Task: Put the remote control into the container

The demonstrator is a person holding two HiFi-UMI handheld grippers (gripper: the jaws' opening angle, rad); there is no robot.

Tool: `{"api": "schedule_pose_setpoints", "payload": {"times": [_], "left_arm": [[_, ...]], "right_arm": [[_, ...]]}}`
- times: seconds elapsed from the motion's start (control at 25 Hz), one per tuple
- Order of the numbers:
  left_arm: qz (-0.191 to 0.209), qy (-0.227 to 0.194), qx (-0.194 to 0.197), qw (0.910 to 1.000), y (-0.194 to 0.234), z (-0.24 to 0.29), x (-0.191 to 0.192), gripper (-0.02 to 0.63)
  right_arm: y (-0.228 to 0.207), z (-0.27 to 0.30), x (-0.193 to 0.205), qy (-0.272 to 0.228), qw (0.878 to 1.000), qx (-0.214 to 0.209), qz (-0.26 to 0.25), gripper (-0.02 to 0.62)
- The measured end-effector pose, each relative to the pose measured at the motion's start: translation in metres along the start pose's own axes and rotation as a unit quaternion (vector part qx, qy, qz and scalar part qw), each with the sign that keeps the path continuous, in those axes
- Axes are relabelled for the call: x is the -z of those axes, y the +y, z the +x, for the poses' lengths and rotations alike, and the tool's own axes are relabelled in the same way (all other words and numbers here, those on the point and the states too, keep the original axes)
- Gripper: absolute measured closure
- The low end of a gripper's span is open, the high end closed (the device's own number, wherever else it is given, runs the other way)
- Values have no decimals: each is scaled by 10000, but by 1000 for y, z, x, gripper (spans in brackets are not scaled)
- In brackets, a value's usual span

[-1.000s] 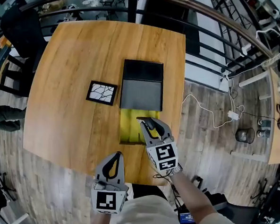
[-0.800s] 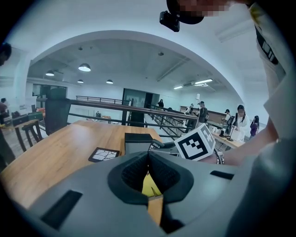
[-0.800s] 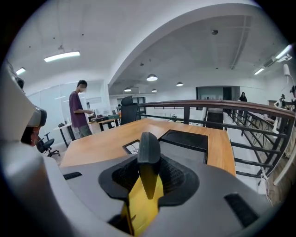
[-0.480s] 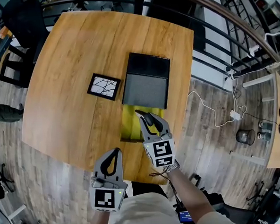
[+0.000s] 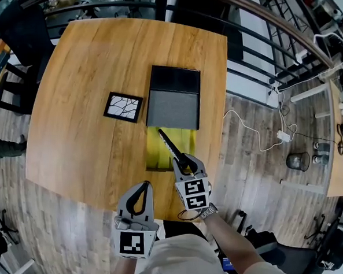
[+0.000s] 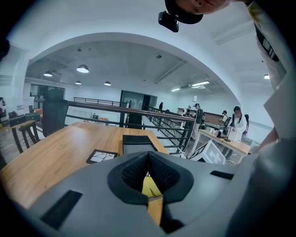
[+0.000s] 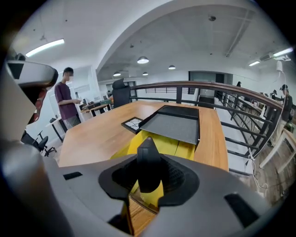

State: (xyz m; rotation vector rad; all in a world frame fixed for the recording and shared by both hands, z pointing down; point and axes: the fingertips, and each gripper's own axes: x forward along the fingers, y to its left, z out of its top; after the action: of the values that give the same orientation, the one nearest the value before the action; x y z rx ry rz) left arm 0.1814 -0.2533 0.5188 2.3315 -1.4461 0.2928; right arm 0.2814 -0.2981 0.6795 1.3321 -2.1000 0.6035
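The black remote control is long and slim and sticks out up-left from my right gripper, which is shut on its near end. It hangs over a yellow container near the table's front edge. In the right gripper view the remote stands between the jaws, in front of the yellow container. My left gripper is shut with nothing in it, at the front edge left of the container. Through its jaws a strip of the yellow container shows.
A black box with a flat grey lid lies just beyond the yellow container. A black-framed coaster with a white crack pattern sits to its left. The wooden table stands by a railing. People stand in the background.
My right gripper's jaws were spread over the yellow container; they have closed on the remote and drawn back toward me, so the remote now juts out. The left gripper has barely moved.
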Motion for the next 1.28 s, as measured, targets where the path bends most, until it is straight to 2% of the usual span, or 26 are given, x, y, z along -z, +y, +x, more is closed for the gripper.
{"api": "schedule_pose_setpoints", "payload": {"times": [0.28, 0.6, 0.92, 1.16, 1.2, 1.28], "left_arm": [[-112, 84, -63, 9999, 15, -7, 11, 594], [-175, 209, -139, 9995, 33, -8, 23, 594], [-109, 102, -172, 9997, 45, -19, 16, 594], [30, 74, -123, 9999, 45, -27, 14, 594], [67, 68, -97, 9999, 45, -28, 14, 594], [140, 57, -34, 9999, 44, -32, 14, 594]], "right_arm": [[14, 25, 5, -59, 10000, -8, -80, 469], [21, 47, 21, 395, 9971, 67, -644, 469], [17, 39, 15, 287, 9993, 162, -162, 469], [18, 22, 4, -3, 9998, 207, -41, 471], [18, 18, 1, -88, 9997, 232, -31, 483], [18, 6, -8, -311, 9991, 280, 26, 566]]}}
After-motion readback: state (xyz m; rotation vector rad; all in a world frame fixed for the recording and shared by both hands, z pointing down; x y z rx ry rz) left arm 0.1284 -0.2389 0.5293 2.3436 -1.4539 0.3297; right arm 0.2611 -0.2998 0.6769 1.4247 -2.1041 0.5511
